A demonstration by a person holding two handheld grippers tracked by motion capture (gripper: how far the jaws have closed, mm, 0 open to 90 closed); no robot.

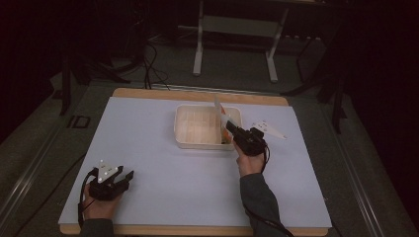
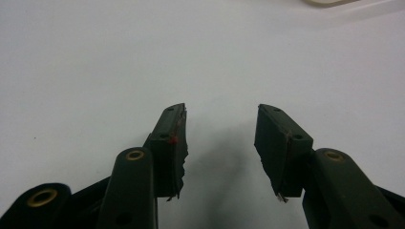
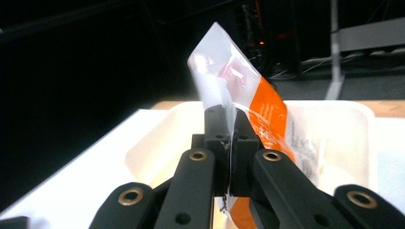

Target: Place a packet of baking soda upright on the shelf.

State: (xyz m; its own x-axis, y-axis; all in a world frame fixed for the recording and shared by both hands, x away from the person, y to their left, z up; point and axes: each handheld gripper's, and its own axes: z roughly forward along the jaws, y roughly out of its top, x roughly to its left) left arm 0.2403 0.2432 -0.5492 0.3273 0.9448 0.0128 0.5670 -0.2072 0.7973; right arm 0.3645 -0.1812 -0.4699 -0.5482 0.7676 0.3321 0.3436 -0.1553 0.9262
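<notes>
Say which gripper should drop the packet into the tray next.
Right. The right gripper is shut on the packet over the tray; the left gripper sits open on bare table, far off.

From above I see the white tray (image 1: 207, 127) on the tabletop (image 1: 163, 163), and my right gripper (image 1: 232, 129) sits at the tray's right edge, its jaws clamped on an orange and white packet (image 1: 222, 114) that stands up over the tray's right side. My left gripper (image 1: 127, 176) rests well apart from the tray, near the tabletop's front left corner, jaws pointing right.
</notes>
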